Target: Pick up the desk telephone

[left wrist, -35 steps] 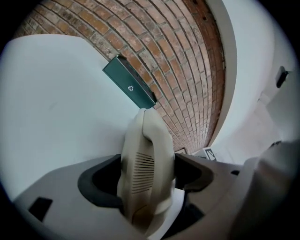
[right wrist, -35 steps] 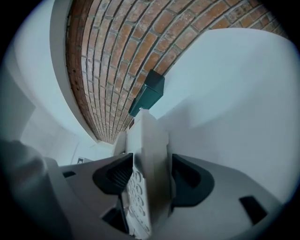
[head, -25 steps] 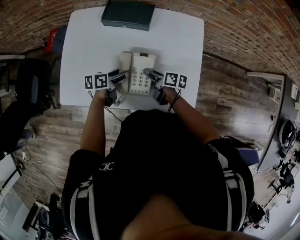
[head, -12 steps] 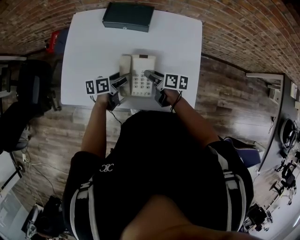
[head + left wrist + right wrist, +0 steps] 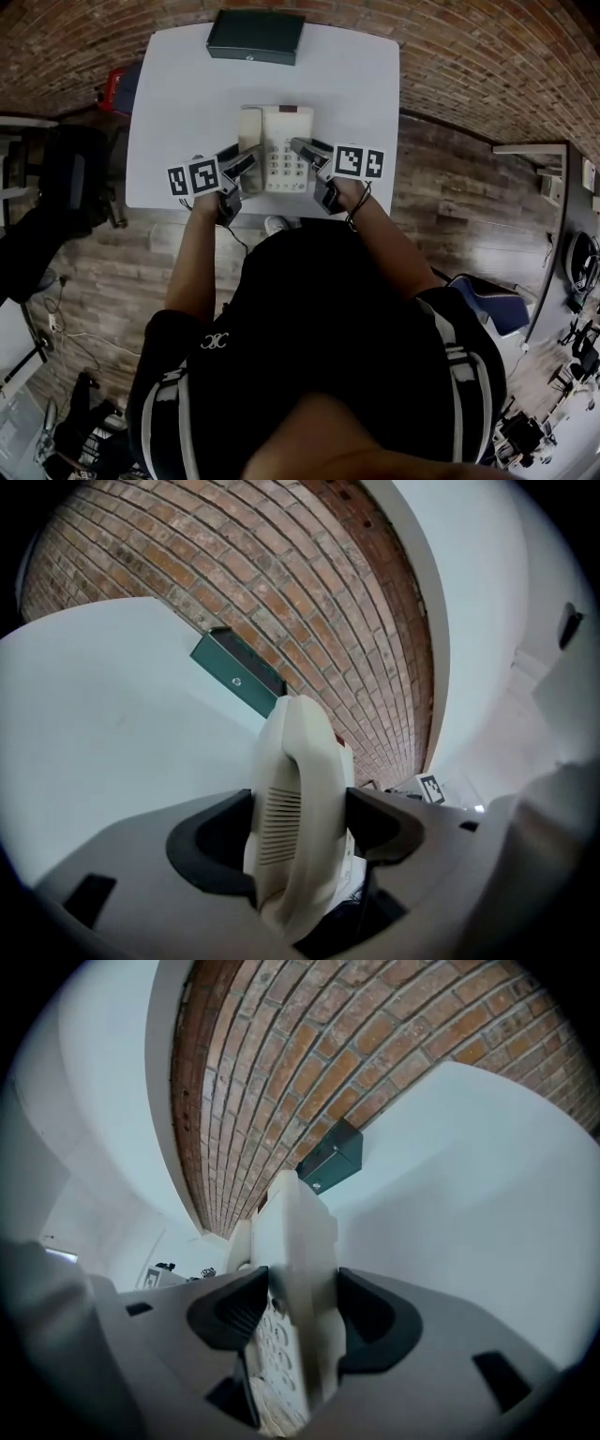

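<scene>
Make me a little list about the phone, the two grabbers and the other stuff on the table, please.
thing held: desk telephone, cream coloured
left gripper: shut on the telephone's left side, over the handset
right gripper: shut on the telephone's right side, next to the keypad
where: white table, near its front edge
also on the table: dark green box, at the far edge
lifted off yet: cannot tell
</scene>
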{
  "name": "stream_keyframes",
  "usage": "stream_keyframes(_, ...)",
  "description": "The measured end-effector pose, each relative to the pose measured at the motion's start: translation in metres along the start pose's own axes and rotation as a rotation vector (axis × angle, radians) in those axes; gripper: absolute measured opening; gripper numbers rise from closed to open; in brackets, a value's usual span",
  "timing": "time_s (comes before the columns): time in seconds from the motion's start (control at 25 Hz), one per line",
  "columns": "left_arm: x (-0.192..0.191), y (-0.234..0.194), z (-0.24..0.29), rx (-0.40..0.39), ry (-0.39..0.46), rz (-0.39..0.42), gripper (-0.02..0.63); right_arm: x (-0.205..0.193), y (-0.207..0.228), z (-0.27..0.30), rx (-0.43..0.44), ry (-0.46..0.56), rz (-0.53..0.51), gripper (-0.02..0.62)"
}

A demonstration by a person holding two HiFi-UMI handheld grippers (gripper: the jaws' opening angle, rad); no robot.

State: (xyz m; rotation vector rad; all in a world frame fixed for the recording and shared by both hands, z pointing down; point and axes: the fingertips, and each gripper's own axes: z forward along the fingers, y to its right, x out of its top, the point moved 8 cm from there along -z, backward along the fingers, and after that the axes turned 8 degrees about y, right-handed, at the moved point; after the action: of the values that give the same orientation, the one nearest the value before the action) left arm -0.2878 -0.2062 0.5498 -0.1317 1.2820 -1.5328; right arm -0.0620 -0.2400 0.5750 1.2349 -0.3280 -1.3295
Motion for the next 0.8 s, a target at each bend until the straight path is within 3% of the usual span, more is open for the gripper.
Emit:
stream_keyframes(0.24,0.003,0.026,-0.015,-0.019,0.014,0.022,0.318,0.012,-0.028,-0.019,-0.007,0.026,-0.078,0.222)
stream_keyframes(0.8,0.048,0.104,-0.053,-0.055,0.209,0.134,0.314,0.063,-0.104,-0.057,0.077,0.137,-0.189,0.222)
